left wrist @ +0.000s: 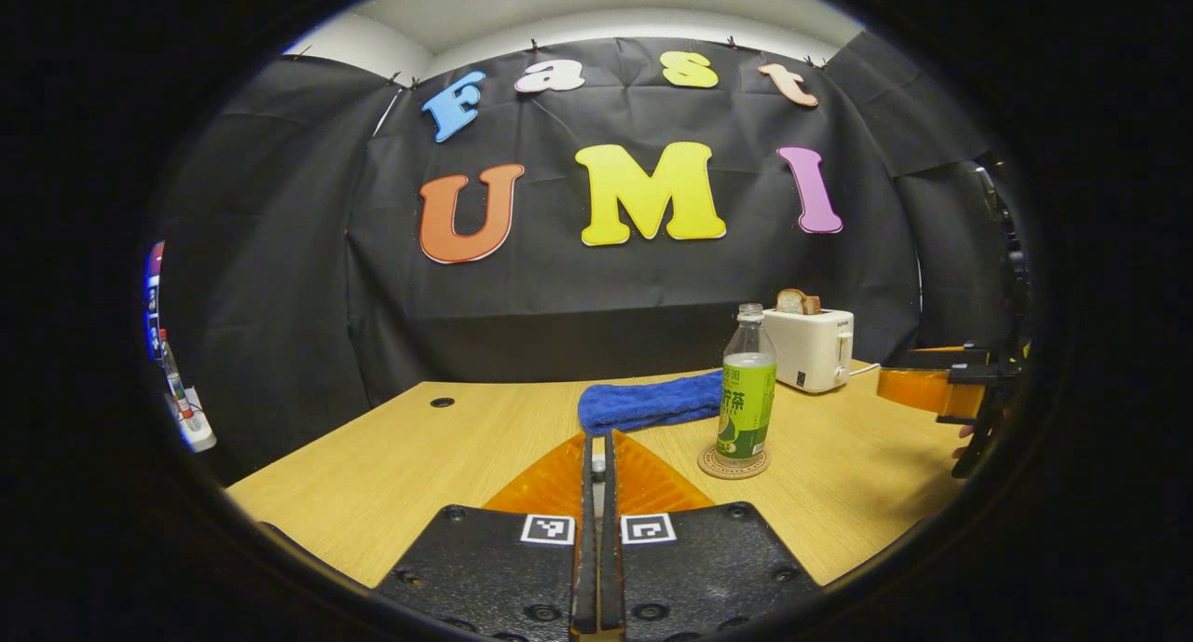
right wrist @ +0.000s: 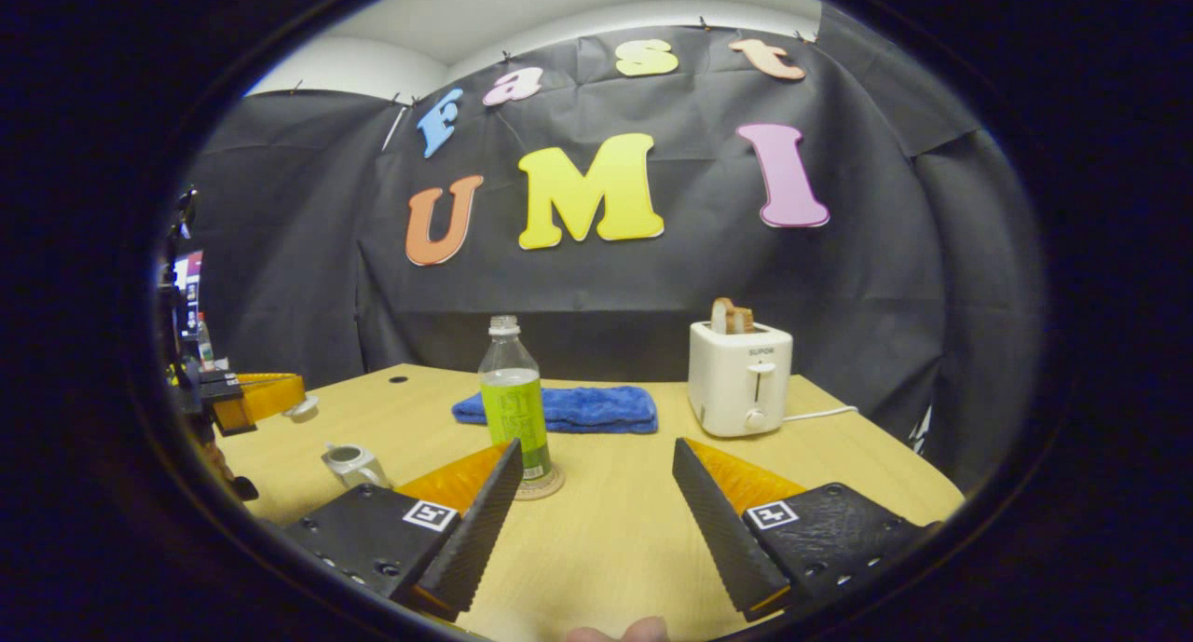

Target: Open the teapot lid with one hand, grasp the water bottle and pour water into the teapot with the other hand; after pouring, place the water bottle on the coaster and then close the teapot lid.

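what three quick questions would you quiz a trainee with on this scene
1. Fill the gap: the left tool grips the ___ of the teapot.
2. The right tool is: A) open, B) shut on nothing, C) shut on a spoon.
3. True or false: the bottle stands on the coaster.

Key: 1. lid. 2. A. 3. True.

Black blocks with round screws and small square black-and-white tags on left gripper (left wrist: 597, 493) and right gripper (right wrist: 596, 493).
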{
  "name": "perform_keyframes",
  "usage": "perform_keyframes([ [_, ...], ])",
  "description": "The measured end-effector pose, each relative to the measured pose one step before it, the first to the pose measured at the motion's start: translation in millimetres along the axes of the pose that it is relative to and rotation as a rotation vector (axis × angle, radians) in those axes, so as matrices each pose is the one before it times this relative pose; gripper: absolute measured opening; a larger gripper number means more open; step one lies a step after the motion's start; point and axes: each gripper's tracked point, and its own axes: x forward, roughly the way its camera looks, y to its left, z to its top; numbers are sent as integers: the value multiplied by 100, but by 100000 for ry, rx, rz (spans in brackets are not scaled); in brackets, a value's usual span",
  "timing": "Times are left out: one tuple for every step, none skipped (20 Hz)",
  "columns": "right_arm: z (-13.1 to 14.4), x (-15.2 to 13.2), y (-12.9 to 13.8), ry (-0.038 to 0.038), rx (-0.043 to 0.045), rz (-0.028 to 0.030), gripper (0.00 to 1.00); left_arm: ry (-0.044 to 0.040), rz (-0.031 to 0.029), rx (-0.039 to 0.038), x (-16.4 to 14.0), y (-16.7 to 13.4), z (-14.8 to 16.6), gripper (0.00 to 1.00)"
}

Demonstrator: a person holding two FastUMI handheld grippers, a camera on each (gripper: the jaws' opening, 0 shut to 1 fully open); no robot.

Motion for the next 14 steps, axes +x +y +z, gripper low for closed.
perform_keyframes([
  [-123,-968,-663,-1088,-1629,-1477,97,-91,474,930,395,-272,-184,4],
  [-243,-826,-499,-612,-1253,-1064,96,586,553,699,402,-129,-455,4],
  [-114,-740,-410,-187,-363,-772,96,744,431,-405,302,-132,-425,4],
  [-259,-555,-283,-23,252,-286,96,601,-11,-1058,222,-184,-283,5],
  [-295,-491,-278,175,513,-285,96,601,154,-826,305,-101,-328,4],
  [-190,-342,-219,137,274,-191,96,866,666,-191,334,77,-380,5],
  [-183,-104,-90,229,259,-142,96,1067,701,259,245,110,-427,5],
  [-263,-89,-83,435,311,50,96,1005,555,212,243,106,-452,5],
  [-241,-40,-25,472,565,215,96,993,219,-35,177,-63,-335,5],
  [-213,-8,-4,484,452,211,96,847,170,-39,194,39,-381,5],
  [-135,113,31,347,332,72,96,483,5,87,62,-72,-269,5],
  [-110,-71,-71,181,197,66,94,460,204,-99,51,2,-190,5],
  [-117,-6,-29,114,-89,-37,96,366,73,-145,95,45,-281,5],
  [-124,21,31,107,-218,20,96,284,143,-300,157,-39,-171,5],
])
